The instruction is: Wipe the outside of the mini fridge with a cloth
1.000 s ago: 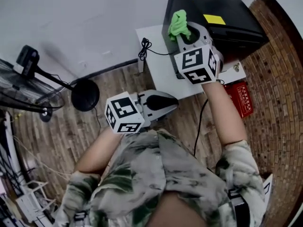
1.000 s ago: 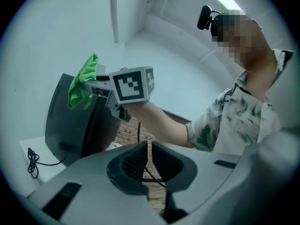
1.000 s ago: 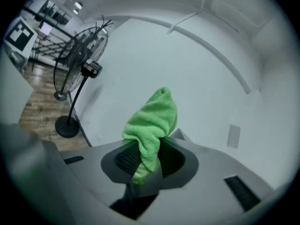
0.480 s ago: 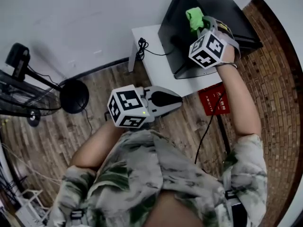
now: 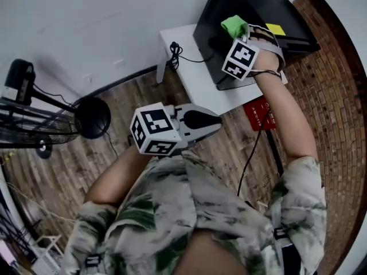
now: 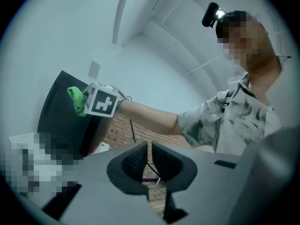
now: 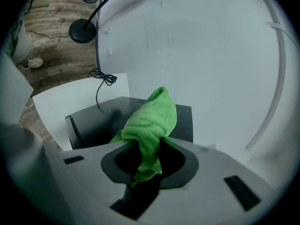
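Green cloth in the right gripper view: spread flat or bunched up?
Bunched up. The green cloth is pinched between the right gripper's jaws, sticking out as a crumpled wad.

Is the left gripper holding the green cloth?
No, the cloth is pinched in the right gripper, while the left gripper has its jaws together on nothing.

Bare table (image 5: 192,73) beside mini fridge (image 5: 252,7), cable (image 5: 175,54) across it

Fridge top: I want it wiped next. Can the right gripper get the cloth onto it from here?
Probably yes. The right gripper, shut on the cloth, hangs right above the fridge, and the black top under it looks bare apart from a yellow sticker off to one side.
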A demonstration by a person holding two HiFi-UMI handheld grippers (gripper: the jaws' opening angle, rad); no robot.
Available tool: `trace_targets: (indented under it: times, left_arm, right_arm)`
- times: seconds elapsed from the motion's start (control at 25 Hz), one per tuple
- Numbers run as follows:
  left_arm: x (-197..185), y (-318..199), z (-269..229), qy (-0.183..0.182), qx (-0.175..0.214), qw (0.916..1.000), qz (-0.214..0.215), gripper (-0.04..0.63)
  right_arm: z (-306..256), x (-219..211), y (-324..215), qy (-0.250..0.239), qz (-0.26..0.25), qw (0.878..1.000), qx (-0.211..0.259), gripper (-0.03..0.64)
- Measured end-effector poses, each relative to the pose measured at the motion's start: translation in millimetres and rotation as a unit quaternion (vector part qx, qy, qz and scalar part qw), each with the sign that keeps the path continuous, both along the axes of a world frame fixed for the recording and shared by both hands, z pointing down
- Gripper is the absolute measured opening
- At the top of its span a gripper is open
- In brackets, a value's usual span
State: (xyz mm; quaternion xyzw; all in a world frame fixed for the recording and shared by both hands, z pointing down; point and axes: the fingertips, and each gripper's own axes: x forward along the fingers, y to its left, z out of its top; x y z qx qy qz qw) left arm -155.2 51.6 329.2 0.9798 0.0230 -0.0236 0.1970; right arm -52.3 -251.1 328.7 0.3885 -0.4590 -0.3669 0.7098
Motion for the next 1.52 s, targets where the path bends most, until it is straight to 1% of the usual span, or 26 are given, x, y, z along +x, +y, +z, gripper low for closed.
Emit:
trace_targets:
  times: [0.12, 0.36, 0.52, 0.64, 0.76, 0.88, 1.12, 1.32, 1.52]
  left_arm:
    - [-13.8, 1.1, 3.5, -0.002, -0.004, 1.0000, 0.002, 0.031]
    - [-38.8, 2.8, 10.7, -0.006, -0.013, 0.9999, 0.002, 0.031]
    - [-49.8, 6.1, 18.2, -0.012, -0.022, 0.9997, 0.004, 0.031]
    - [-55.0, 7.6, 24.0, -0.017, -0.027, 0.9995, 0.006, 0.031]
    - [-57.4, 7.2, 31.7, -0.024, -0.033, 0.9991, 0.008, 0.031]
    - [-57.8, 1.7, 35.4, -0.027, -0.039, 0.9989, 0.005, 0.031]
    - [-51.2, -17.3, 33.0, -0.031, -0.034, 0.9989, -0.003, 0.031]
    - [-46.2, -31.8, 33.7, -0.035, -0.036, 0.9987, -0.004, 0.031]
    - [-44.8, -41.7, 33.7, -0.033, -0.036, 0.9988, -0.007, 0.031]
  right_arm:
    - [19.3, 2.1, -2.4, 0.008, 0.021, 1.000, -0.008, 0.106]
    - [76.3, 2.1, -6.2, 0.040, 0.050, 0.997, -0.042, 0.106]
    - [121.5, 4.5, -3.8, 0.043, 0.066, 0.995, -0.069, 0.106]
    - [150.4, 7.2, -4.0, 0.042, 0.073, 0.993, -0.080, 0.106]
    - [178.7, 10.2, -2.8, 0.035, 0.082, 0.992, -0.091, 0.105]
    - [208.6, 12.1, 1.1, 0.033, 0.086, 0.989, -0.114, 0.106]
    - [259.1, 13.7, 5.2, 0.023, 0.082, 0.985, -0.152, 0.106]
    - [289.1, 15.1, 6.5, 0.020, 0.080, 0.981, -0.177, 0.106]
    - [297.2, 13.4, 9.2, 0.022, 0.072, 0.979, -0.188, 0.106]
